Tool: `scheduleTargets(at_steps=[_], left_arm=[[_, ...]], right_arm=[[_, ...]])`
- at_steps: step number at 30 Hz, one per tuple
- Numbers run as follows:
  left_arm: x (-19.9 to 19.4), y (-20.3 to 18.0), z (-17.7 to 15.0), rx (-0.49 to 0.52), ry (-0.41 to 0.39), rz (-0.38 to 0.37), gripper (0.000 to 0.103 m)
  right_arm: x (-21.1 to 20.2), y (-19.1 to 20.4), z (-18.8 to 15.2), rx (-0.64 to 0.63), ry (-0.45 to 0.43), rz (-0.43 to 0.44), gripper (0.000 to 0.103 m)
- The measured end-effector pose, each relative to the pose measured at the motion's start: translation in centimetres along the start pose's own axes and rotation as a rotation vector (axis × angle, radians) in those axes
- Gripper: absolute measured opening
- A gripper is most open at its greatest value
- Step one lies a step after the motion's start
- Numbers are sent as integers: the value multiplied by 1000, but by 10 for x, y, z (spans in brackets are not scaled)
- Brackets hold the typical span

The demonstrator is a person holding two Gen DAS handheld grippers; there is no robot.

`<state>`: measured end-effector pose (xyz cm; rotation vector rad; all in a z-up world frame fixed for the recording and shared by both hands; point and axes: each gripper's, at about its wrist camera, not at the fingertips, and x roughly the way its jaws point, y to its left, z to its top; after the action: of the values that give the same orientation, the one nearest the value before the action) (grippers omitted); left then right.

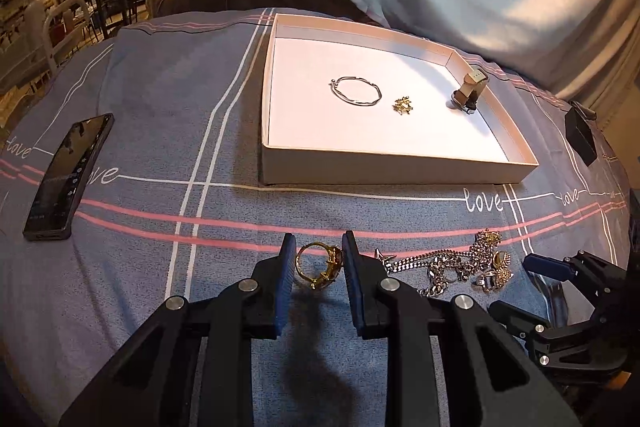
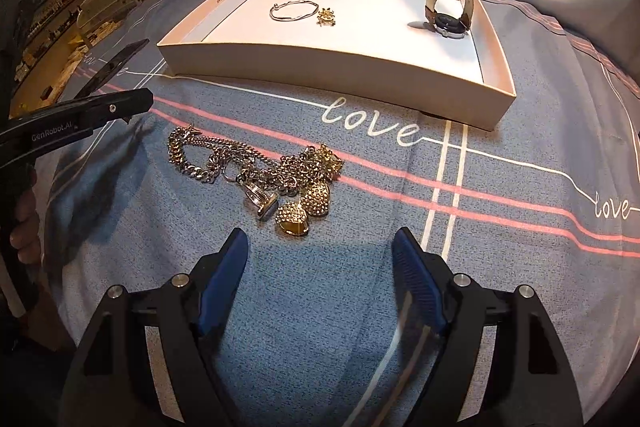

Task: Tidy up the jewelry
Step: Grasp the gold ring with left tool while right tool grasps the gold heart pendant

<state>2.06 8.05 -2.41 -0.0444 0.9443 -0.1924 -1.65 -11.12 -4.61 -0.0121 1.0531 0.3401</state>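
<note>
We read the word "love" in white script on the blue-grey cloth (image 2: 280,267), once just in front of the white tray (image 2: 332,83) and again near the cloth's right edge. In the left wrist view the same word appears on the cloth at the tray's front right corner, and twice beside the phone (image 1: 66,179) at the left edge. The left gripper's (image 2: 132,103) black arm reads "GenRobot.AI". Small print on the tray's inner wall is too small for us to read.

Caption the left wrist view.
Left claw straddles a gold ring on the bedspread, white tray beyond.
</note>
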Motion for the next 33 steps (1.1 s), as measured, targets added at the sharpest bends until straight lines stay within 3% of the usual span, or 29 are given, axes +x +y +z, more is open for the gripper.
scheduleTargets(at_steps=[3, 5, 7, 15, 17, 19, 21, 23, 25, 33], left_arm=[[6, -11, -4, 23, 17, -1, 23], [8, -17, -6, 29, 25, -11, 23], [8, -24, -7, 46, 28, -25, 24], [10, -38, -10, 78, 43, -54, 24], [10, -39, -11, 79, 46, -56, 24], [9, -40, -11, 84, 48, -56, 24], [9, -40, -11, 83, 47, -56, 24], [8, -40, -11, 84, 47, -54, 24], [8, -41, -11, 82, 51, -58, 24], [5, -42, -12, 84, 44, -54, 24]], right_arm=[[3, 3, 5, -3, 3, -5, 53], [-1, 1, 5, 4, 5, 11, 30], [-3, -3, 3, 19, 13, 19, 22], [-11, -11, -8, 30, 32, 19, 23], [-12, -8, -9, 13, 31, 2, 43], [-12, -4, -10, -9, 38, -4, 43], [-11, -4, -9, -15, 38, 11, 42], [-11, -4, -9, -14, 30, 50, 25], [-10, -3, -10, -21, 25, 64, 19], [-22, 2, -9, -16, 3, 51, 19]])
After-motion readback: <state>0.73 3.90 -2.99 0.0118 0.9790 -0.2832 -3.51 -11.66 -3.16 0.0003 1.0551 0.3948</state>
